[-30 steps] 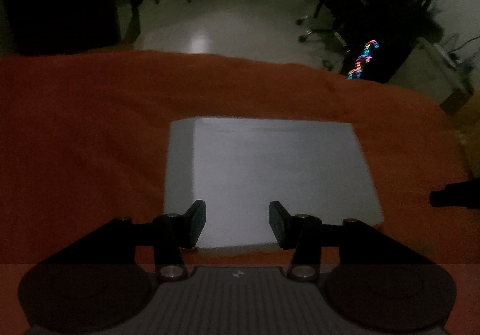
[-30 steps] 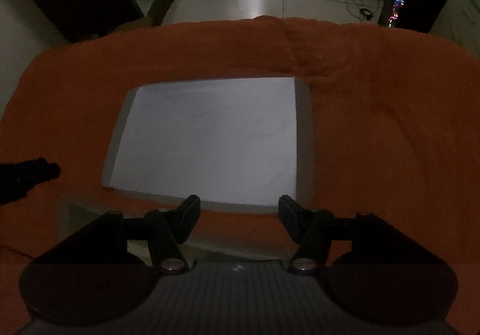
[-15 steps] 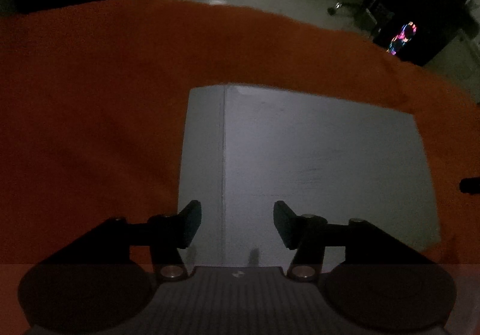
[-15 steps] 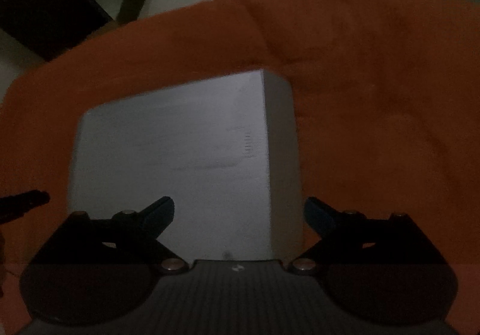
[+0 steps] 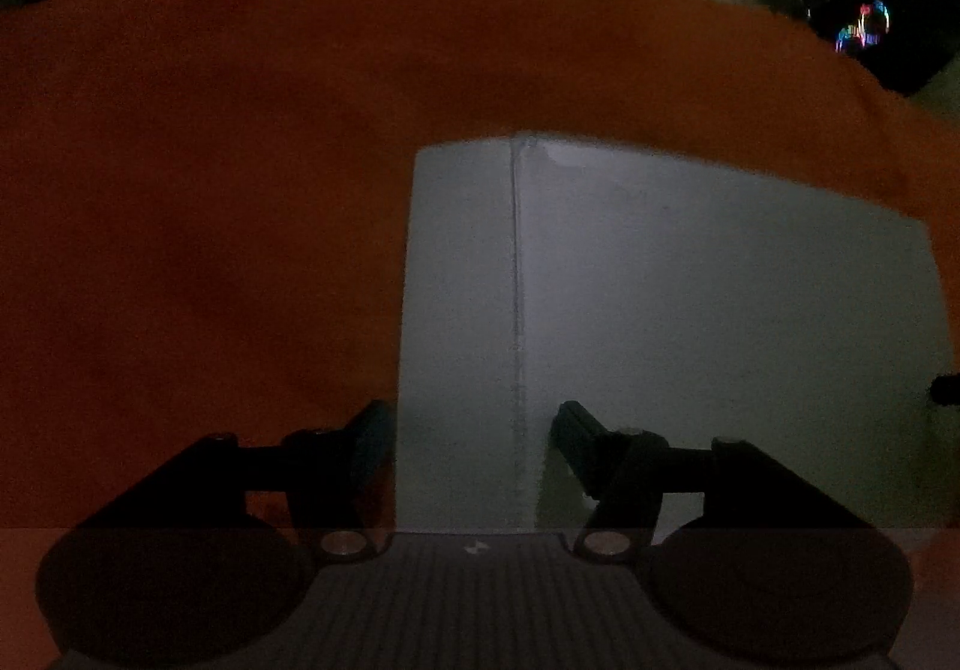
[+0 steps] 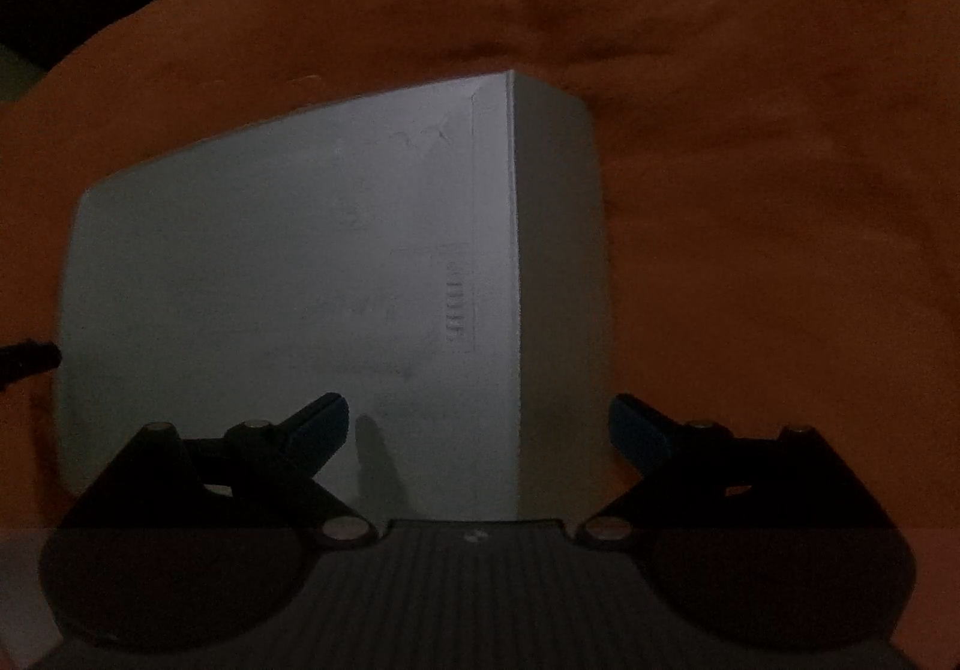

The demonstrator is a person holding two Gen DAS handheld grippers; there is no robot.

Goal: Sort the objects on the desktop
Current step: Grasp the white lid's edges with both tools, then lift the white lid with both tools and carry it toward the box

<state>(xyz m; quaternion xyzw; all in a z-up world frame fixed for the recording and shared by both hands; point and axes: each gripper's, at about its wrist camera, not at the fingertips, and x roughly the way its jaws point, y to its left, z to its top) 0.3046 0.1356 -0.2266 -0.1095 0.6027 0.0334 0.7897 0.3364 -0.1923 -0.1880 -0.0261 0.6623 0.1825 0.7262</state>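
Straddling the box's (image 5: 690,322) left top edge, the left tongs (image 5: 474,430) stand part spread and pinch nothing; their jaws have just been opening, with the left wall and a strip of the lid between them, no pad pressing. The box sits on the orange cloth (image 5: 210,202) that covers the desk, well in from the far edge. Seen from the right side, the box (image 6: 288,274) is pale grey-white, wide and flat-topped, with crisp folded corners, faint scuffs and a small printed mark near its right edge. The right tongs (image 6: 479,424) are spread wide over that right edge, one finger above the lid and the other outside the right wall, also empty. It looks like stiff card, probably light but too broad for one pair of tongs, and its smooth skin may slip. The sensible hold seems to be a pinch on each side wall, left and right together, lifted evenly.
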